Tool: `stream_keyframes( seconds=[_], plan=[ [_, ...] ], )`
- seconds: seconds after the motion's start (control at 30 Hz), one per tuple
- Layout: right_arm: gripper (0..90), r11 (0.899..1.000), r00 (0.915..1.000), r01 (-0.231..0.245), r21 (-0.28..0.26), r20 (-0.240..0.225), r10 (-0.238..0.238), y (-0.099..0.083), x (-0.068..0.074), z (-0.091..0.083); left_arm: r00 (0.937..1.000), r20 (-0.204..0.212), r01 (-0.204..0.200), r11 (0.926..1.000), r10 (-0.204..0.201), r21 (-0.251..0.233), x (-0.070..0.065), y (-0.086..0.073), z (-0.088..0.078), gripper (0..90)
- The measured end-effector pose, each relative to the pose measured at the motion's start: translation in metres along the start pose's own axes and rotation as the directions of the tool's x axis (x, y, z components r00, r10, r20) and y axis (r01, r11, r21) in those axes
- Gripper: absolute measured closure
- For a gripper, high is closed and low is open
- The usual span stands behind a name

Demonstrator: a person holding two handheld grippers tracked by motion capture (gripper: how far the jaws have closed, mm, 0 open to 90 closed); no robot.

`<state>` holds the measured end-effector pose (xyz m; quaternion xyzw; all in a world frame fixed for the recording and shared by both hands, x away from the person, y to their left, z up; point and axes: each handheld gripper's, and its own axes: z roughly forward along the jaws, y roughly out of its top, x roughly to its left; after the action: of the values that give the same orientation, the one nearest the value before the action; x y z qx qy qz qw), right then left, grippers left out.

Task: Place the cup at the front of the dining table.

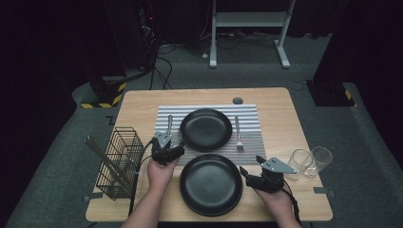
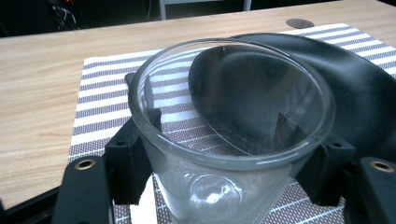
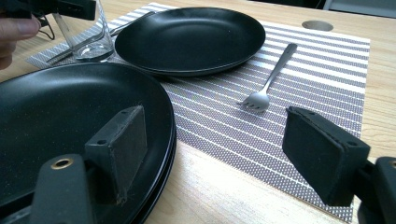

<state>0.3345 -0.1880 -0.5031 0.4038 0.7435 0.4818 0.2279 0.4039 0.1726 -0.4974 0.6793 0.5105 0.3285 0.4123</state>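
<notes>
My left gripper is shut on a clear drinking glass, its pads pressing on both sides of the wall. The glass stands upright on the left part of the striped placemat, beside a black plate and a piece of cutlery. In the high view the left gripper sits left of that far plate. My right gripper is open and holds nothing. One jaw hangs over the rim of the near stacked black plates, the other over the mat's edge. It is right of the near plate.
A fork lies on the mat, right of the far plate. Two more clear glasses stand at the table's right side. A black wire basket holding long utensils stands at the left edge. A round grommet marks the table's far side.
</notes>
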Motion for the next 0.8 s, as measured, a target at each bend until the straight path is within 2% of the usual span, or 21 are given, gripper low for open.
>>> stream_keyframes(
  seconds=[0.1, 0.2, 0.27, 0.4, 0.63, 0.8],
  plan=[
    [21.7, 1.000, 1.0000, -0.001, -0.001, -0.001, 0.001, 0.000, 0.000, 0.000, 0.9998, 0.011, 0.015, 0.9999, -0.015, -0.003, 0.001, -0.001, 0.000, 29.9],
    [21.7, 1.000, 1.0000, -0.002, -0.001, -0.001, 0.002, 0.000, 0.001, 0.000, 0.9999, 0.008, 0.006, 1.0000, -0.006, 0.003, 0.001, -0.002, 0.000, 29.5],
    [21.7, 1.000, 1.0000, -0.003, -0.001, -0.002, 0.003, 0.000, 0.001, 0.000, 0.9998, 0.012, 0.015, 0.9999, -0.015, 0.004, 0.001, -0.002, 0.000, 28.8],
    [21.8, 1.000, 1.0000, -0.005, 0.004, -0.005, 0.005, -0.001, 0.001, 0.001, 0.9993, 0.016, 0.034, 0.9993, -0.034, 0.017, 0.002, 0.000, 0.000, 22.3],
    [21.7, 1.000, 1.0000, -0.006, 0.007, -0.005, 0.006, -0.002, 0.001, 0.002, 0.9989, 0.022, 0.040, 0.9991, -0.040, 0.014, 0.003, 0.002, -0.006, 20.6],
    [21.8, 1.000, 1.0000, -0.003, 0.002, -0.002, 0.003, 0.000, 0.001, 0.001, 0.9980, 0.023, 0.059, 0.9982, -0.059, 0.011, 0.002, -0.001, -0.014, 20.8]
  ],
)
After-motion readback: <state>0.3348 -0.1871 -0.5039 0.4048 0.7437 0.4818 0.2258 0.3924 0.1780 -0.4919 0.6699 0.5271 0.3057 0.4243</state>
